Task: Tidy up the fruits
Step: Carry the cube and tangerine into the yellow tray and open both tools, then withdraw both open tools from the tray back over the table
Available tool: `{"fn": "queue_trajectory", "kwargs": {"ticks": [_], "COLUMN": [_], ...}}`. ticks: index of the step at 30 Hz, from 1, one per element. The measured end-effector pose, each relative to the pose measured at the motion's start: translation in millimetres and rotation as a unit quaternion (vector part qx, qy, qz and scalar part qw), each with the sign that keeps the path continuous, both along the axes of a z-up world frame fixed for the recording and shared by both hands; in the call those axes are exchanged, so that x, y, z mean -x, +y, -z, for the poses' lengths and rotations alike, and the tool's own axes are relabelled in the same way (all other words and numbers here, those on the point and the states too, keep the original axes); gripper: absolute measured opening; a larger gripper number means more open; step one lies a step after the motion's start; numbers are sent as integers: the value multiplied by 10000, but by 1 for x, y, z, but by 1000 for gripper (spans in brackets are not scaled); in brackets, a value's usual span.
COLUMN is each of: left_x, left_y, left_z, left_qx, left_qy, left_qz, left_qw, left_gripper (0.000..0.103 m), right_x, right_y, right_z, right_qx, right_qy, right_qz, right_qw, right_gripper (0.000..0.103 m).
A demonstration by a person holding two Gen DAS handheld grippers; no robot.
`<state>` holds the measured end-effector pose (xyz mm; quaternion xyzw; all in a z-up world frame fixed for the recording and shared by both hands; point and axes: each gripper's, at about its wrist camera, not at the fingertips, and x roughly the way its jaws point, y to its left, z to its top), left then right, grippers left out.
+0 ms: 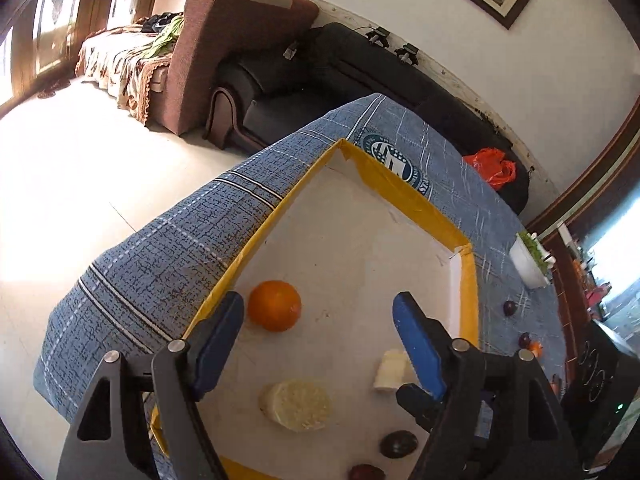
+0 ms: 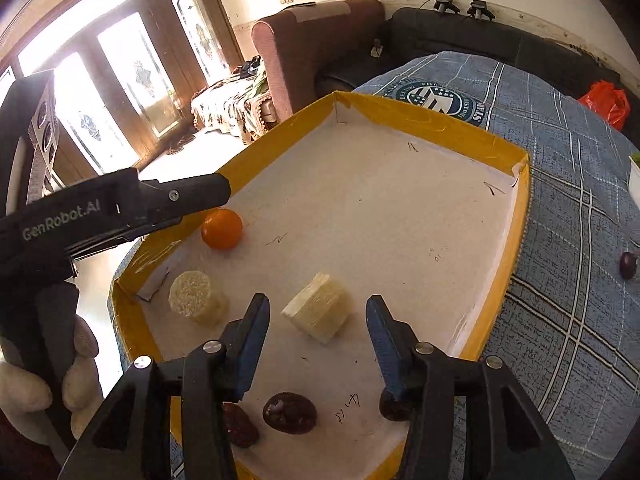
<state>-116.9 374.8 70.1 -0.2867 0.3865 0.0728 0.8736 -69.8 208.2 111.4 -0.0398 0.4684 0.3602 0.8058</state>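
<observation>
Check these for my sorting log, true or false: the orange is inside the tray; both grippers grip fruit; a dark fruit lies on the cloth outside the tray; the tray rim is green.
1. The orange is inside the tray: true.
2. Both grippers grip fruit: false. The left gripper and right gripper stand open, holding nothing.
3. A dark fruit lies on the cloth outside the tray: true.
4. The tray rim is green: false, it is yellow.

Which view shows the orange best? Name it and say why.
The left wrist view: the orange sits large and unobstructed in the tray, just beyond the left tool. In the right wrist view it is smaller, its top edge tucked beneath that tool's arm.
</observation>
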Motion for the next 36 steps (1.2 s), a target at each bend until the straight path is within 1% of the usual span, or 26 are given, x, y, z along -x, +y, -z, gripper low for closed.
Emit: {"fn": "queue_trajectory", "kwargs": {"ticks": [3,6,8,10,12,15,18,20,21,22,25,26,27,29,31,36], "left_x": [12,22,25,25,25,23,20,16,14,12,8,6,4,3,4,4], "left_y": [-1,-13,-28,-45,-68,-108,-140,-159,-169,-174,-189,-194,-198,-205,-208,-214], "left_z": [-5,-11,-15,-19,-23,-27,-26,-21,-17,-13,-3,-1,0,1,2,1], "left_qx": [385,660,831,919,889,743,550,419,394,394,365,344,303,202,98,-5], "left_qy": [-145,-237,-342,-405,-418,-386,-335,-255,-192,-147,-5,22,55,86,93,102], "left_qz": [-138,-210,-132,16,253,701,1042,1207,1278,1321,1374,1407,1451,1513,1541,1609], "left_qw": [9991,9973,9959,9949,9948,9940,9925,9915,9908,9903,9898,9895,9889,9882,9880,9869], "left_gripper": [82,86,88,88,88,88,88,88,88,88,88,88,88,88,88,88], "right_x": [6,14,19,22,26,28,22,8,1,-9,-35,-43,-51,-58,-63,-65], "right_y": [-9,-25,-39,-57,-81,-122,-182,-231,-257,-288,-355,-369,-379,-389,-386,-371], "right_z": [-8,-14,-16,-17,-15,-11,-11,-12,-13,-14,-12,-10,-9,-2,8,28], "right_qx": [-85,-197,-261,-350,-420,-419,-310,-191,-125,-82,-60,-38,-29,-58,-28,126], "right_qy": [-88,-116,-126,-90,-49,-53,-146,-221,-246,-250,-161,-121,-64,63,131,199], "right_qz": [51,148,259,415,613,948,1510,2049,2352,2718,3434,3578,3644,3627,3504,3351], "right_qw": [9999,9996,9992,9985,9972,9946,9879,9784,9715,9620,9390,9337,9312,9319,9365,9419], "right_gripper": [57,57,58,59,59,59,59,58,58,58,58,58,58,58,58,58]}}
